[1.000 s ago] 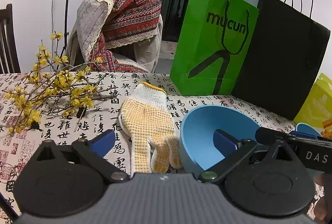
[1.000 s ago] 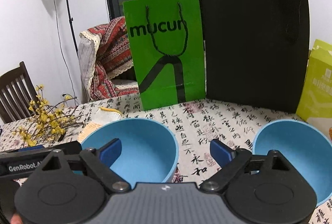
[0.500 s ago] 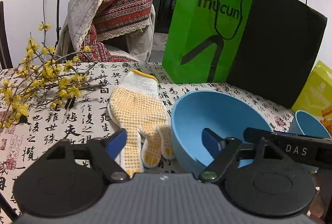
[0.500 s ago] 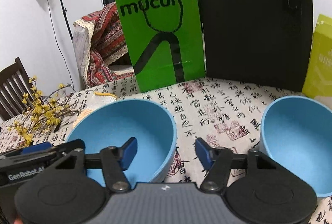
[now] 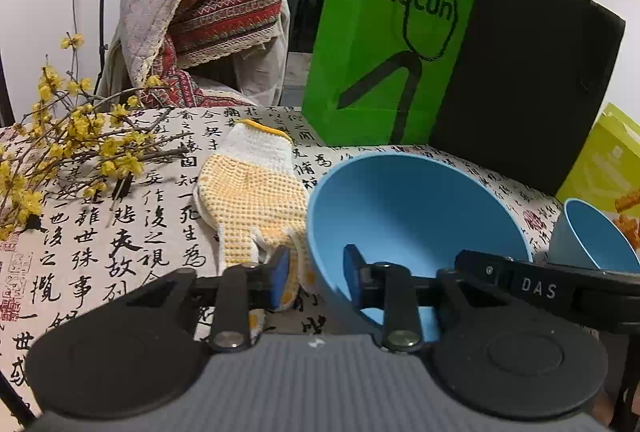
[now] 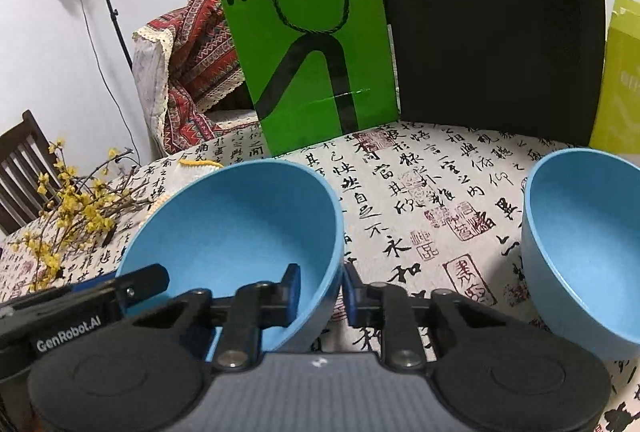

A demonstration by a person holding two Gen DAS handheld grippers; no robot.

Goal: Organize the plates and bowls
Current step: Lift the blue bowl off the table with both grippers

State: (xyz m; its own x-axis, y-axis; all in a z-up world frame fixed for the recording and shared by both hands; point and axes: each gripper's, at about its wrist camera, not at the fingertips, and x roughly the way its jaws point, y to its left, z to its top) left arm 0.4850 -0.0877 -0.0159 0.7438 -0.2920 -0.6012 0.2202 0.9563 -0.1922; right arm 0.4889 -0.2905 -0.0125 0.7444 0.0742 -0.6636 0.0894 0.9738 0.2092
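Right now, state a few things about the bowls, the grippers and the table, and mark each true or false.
1. Both grippers straddle the rim of one blue bowl. True: the left gripper and the right gripper each have the wall of the blue bowl between their closing jaws.
2. The second blue bowl is nested inside it. False: the second blue bowl stands apart on the tablecloth.
3. A dotted work glove lies beside the gripped bowl. True: the dotted work glove is next to it.
4. The green paper bag lies flat. False: the green paper bag stands upright beside a black bag.
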